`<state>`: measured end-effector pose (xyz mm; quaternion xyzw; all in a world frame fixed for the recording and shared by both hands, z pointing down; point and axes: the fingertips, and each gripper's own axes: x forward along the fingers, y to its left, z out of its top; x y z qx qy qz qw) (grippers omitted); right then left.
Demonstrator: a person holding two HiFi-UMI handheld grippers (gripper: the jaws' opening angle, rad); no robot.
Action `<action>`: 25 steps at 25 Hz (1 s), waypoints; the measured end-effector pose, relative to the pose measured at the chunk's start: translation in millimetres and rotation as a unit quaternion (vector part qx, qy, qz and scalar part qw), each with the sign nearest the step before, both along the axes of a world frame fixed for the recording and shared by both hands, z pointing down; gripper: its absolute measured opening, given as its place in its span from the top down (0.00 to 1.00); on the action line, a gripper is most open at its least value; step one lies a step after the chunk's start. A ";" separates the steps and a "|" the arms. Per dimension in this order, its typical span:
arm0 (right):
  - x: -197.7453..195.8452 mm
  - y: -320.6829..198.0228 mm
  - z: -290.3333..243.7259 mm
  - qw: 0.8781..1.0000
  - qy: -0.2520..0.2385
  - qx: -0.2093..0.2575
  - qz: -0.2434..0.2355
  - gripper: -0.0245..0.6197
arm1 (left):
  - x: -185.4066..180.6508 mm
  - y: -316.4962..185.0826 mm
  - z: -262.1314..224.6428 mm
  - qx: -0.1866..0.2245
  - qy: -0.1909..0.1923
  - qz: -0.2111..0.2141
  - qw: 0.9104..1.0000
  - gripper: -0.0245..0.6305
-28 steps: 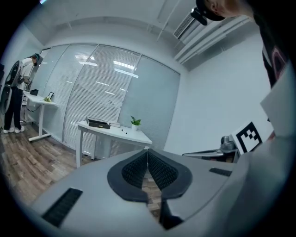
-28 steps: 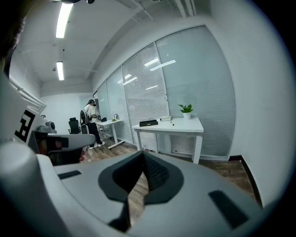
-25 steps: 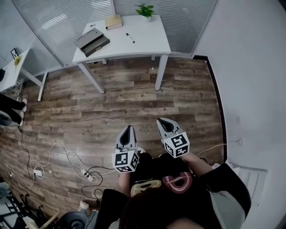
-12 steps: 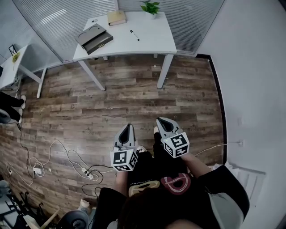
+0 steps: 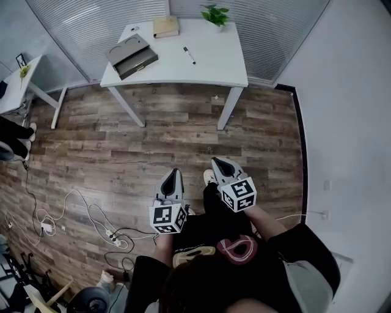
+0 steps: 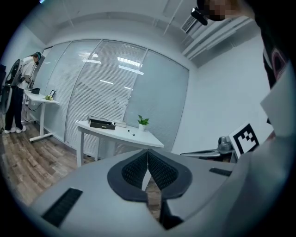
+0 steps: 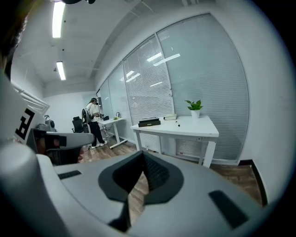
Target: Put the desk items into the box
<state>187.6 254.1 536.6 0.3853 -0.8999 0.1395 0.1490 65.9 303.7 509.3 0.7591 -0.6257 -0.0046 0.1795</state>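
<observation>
By blinds point(image 5: 79, 24), white desk point(image 5: 211, 64) sits on wood flr point(image 5: 153, 147).

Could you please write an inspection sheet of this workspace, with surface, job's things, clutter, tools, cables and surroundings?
Surface: white desk, across the room.
Job's things: box, book, pen on the desk; book and pen outside the box.
Clutter: plant at the desk's back edge.
Tools: left tool and right tool shut, empty, over the floor, far from the desk.
Cables: cables and power strip on the floor, left.
Surroundings: second desk and another person at left; blinds behind.
</observation>
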 end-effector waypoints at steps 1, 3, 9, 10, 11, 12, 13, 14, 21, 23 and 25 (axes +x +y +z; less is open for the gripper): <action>1.8 -12.9 -2.2 1.000 -0.002 0.003 -0.002 0.95 | 2.8 -10.0 -2.6 0.003 0.000 -0.002 1.000 0.93; 5.1 -35.3 -4.3 1.000 -0.003 0.005 -0.005 0.95 | 8.5 -27.2 -7.2 0.009 -0.001 -0.005 1.000 0.93; 4.2 -87.5 -6.9 1.000 -0.010 0.000 -0.019 0.95 | 15.4 -70.3 -8.2 0.006 -0.003 -0.018 1.000 0.93; 4.3 -92.9 -7.2 1.000 -0.010 0.002 -0.027 0.95 | 17.4 -76.6 -8.2 0.005 -0.003 -0.021 1.000 0.93; 5.1 -97.8 -6.0 0.999 -0.006 0.002 -0.035 0.95 | 19.7 -82.6 -8.0 0.004 -0.004 -0.025 1.000 0.93; 6.2 -103.0 -3.7 0.999 -0.003 0.001 -0.043 0.95 | 21.9 -88.6 -7.7 0.003 -0.003 -0.029 1.000 0.93; 7.7 -109.3 -1.6 0.999 -0.001 -0.001 -0.048 0.95 | 24.1 -94.6 -7.4 0.003 -0.004 -0.033 0.999 0.93; 9.2 -116.6 -0.7 0.999 -0.002 -0.004 -0.050 0.95 | 26.2 -100.9 -7.3 0.003 -0.004 -0.036 0.999 0.93; 21.9 -162.6 -6.9 0.997 -0.009 0.000 -0.078 0.95 | 45.2 -139.8 -4.5 0.005 0.000 -0.064 0.998 0.93; 29.4 -173.9 -6.6 0.997 -0.007 -0.001 -0.082 0.95 | 52.7 -150.2 -3.6 0.005 0.005 -0.070 0.998 0.93; 36.1 -184.8 -4.3 0.997 -0.008 -0.005 -0.078 0.95 | 57.9 -158.3 -2.2 0.004 0.004 -0.071 0.997 0.93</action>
